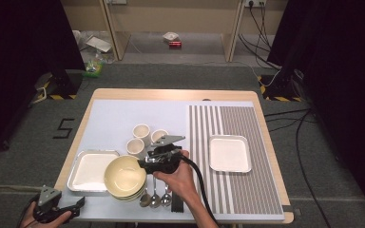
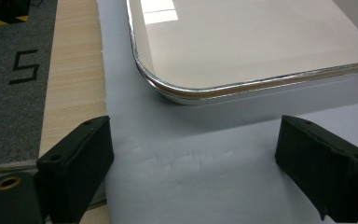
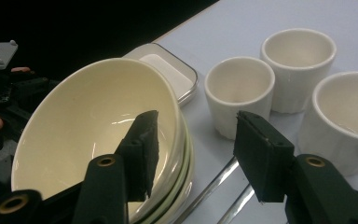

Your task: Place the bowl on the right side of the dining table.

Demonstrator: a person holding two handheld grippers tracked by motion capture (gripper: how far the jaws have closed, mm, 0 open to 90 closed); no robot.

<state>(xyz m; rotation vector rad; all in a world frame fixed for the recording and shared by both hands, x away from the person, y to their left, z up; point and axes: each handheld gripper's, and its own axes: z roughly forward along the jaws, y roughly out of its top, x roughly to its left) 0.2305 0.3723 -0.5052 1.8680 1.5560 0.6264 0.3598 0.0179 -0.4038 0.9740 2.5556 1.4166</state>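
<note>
Cream bowl (image 3: 88,135) on the stack sits unlifted; right gripper (image 3: 193,154) straddles its rim half-open, seemingly not gripping yet. Left gripper (image 2: 193,163) waits open, empty.

High view looks down the table (image 1: 123,95); gripper views sit close, sharing the left tray (image 2: 191,91).

Stack of bowls (image 1: 125,178) at the table's (image 1: 171,94) near edge, left tray (image 1: 91,171) touching it on the left, three cups (image 1: 141,131) clustered just behind, spoons (image 1: 155,198) lying just right of the stack, right tray (image 1: 229,153) well apart on the striped mat (image 1: 266,190), right gripper (image 3: 193,149) straddling the top bowl's rim.
</note>
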